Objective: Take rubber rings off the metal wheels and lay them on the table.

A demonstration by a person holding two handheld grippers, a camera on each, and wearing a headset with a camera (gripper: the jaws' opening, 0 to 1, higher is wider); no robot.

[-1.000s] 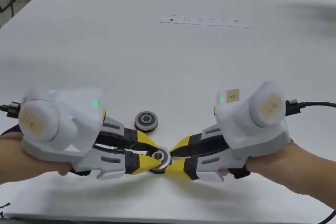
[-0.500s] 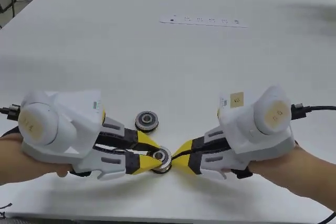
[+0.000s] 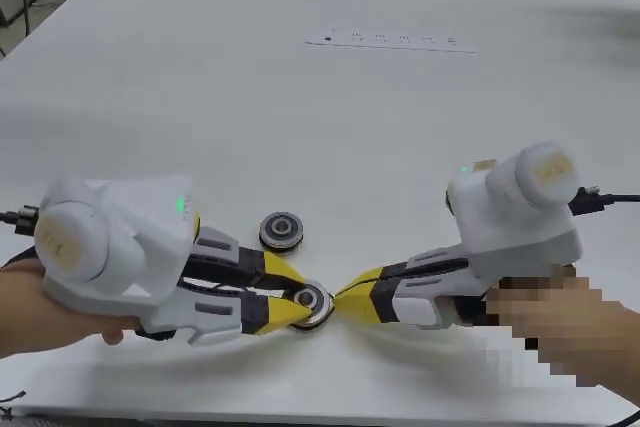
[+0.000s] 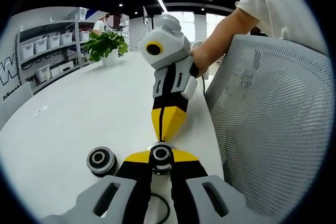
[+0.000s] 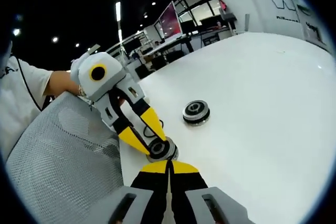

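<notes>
Your left gripper [image 3: 296, 300] is clamped on a metal wheel [image 4: 160, 155] at the near edge of the table [image 3: 330, 137], with one yellow jaw on each side of its rim. Your right gripper [image 3: 342, 298] comes in from the right with its jaws pressed together and its tips touching the wheel's right edge. At this size I can't tell whether they have a lip of the rubber ring [image 3: 312, 324] pinched between them. A second wheel [image 3: 281, 230] lies flat just beyond the held one, a little to the left and apart from both grippers, with its dark ring on.

Expect the wheel to be dense, stiff and smooth, so it may twist in the left jaws if you pull off its axis. The ring should be light, soft and stretchy, and snug on the rim. Take a short section at its outer edge and peel it sideways over the rim rather than tugging straight out. Your left jaws bear on the rim, so they will likely pin the ring at those two spots. It may also snap back or flick away as it lets go, so work low over the table
</notes>
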